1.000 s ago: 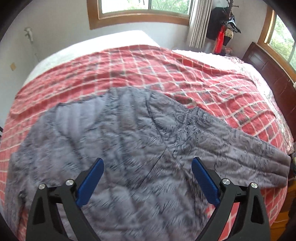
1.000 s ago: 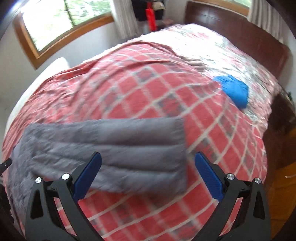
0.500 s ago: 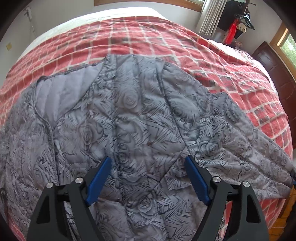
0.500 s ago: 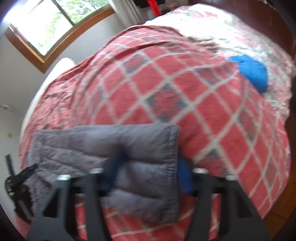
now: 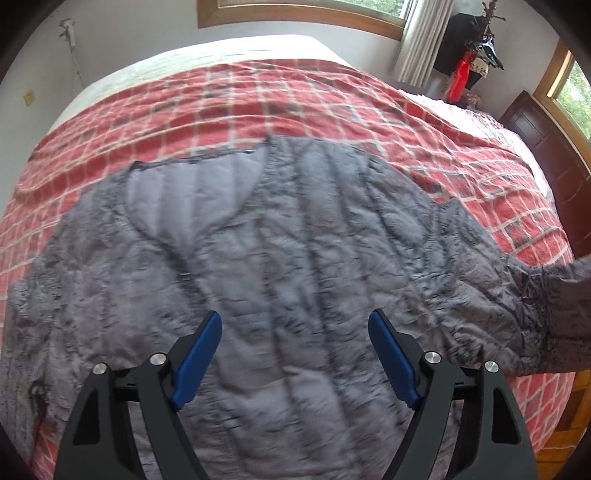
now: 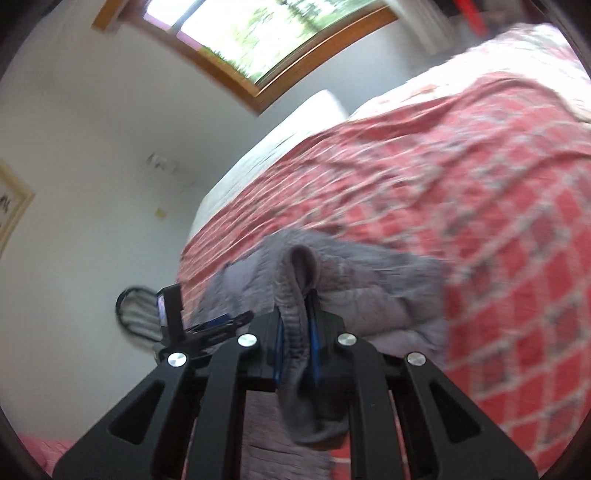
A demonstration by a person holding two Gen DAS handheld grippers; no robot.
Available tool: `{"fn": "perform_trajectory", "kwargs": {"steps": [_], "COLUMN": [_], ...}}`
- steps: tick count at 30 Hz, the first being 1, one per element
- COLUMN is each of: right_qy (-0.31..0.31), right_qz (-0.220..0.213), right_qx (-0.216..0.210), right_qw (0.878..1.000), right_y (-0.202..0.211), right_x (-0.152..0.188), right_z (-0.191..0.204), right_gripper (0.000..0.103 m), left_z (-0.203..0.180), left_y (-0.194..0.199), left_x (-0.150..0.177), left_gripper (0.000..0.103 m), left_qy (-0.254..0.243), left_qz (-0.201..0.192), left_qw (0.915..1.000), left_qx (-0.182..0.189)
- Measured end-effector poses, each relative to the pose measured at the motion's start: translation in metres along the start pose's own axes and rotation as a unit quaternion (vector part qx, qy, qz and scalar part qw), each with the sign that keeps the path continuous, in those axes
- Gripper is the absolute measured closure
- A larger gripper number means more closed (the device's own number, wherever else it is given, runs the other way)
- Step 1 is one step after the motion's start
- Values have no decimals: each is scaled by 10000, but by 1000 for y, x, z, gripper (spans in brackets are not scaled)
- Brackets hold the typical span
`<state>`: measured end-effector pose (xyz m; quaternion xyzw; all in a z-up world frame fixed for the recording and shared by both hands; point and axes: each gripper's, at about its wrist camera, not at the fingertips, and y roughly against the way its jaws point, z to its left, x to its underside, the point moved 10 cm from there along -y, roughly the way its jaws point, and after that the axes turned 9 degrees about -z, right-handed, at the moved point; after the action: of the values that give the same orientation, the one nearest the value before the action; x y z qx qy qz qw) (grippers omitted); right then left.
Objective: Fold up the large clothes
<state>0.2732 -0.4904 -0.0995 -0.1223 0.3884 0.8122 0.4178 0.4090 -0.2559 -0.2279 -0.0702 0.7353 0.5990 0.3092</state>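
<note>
In the middle of the frame: gray jacket (image 5: 295, 258) is lying on the red bed (image 5: 258, 96).
Right gripper (image 6: 295, 332) jaws are pinching its sleeve (image 6: 299, 280); left gripper (image 5: 295, 354) jaws are staying spread.

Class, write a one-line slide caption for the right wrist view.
Right gripper shut on the grey quilted jacket's sleeve cuff, raised above the red plaid blanket.

Soft daylight from the window (image 6: 266, 33), which blows out to white glare. No hard shadows on the blanket (image 5: 332, 110). Right wrist view is smeared with motion blur, left one only slightly soft. Heavy fisheye bending, black vignette in the corners
</note>
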Motion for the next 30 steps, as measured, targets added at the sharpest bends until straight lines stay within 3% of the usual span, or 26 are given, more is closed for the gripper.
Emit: {"fn": "perform_trajectory", "kwargs": {"steps": [5, 10, 14, 16, 19, 21, 24, 27, 30], "right_qy": [264, 202, 312, 271, 181, 332, 602, 873, 743], "right_qz": [633, 1151, 1498, 1718, 1653, 1439, 1087, 749, 548], "right_qx": [55, -27, 127, -12, -328, -282, 196, 998, 1398], "right_qw": [9976, 9931, 9881, 9848, 9855, 9886, 9921, 9883, 9859], "right_y": [-93, -157, -204, -218, -207, -186, -150, -113, -77], "right_x": [18, 46, 67, 80, 78, 69, 51, 40, 37], "right_z": [43, 59, 66, 70, 79, 77, 54, 14, -25], "right_gripper": [93, 93, 93, 90, 87, 75, 71, 69, 69], "left_z": [38, 71, 81, 81, 72, 59, 24, -7, -36], "left_y": [13, 19, 20, 19, 21, 22, 18, 7, -8], "left_x": [4, 14, 22, 26, 30, 31, 31, 34, 40], "left_gripper": [22, 22, 21, 21, 21, 20, 20, 20, 25], "left_qy": [150, 254, 366, 460, 735, 799, 612, 384, 280], "left_qz": [-42, -15, 75, 153, 287, 323, 429, 563, 772], "left_qw": [9999, 9996, 9993, 9987, 9947, 9915, 9881, 9869, 9841], "left_qx": [-72, -159, -18, 158, 655, 976, 1343, 1459, 1576]}}
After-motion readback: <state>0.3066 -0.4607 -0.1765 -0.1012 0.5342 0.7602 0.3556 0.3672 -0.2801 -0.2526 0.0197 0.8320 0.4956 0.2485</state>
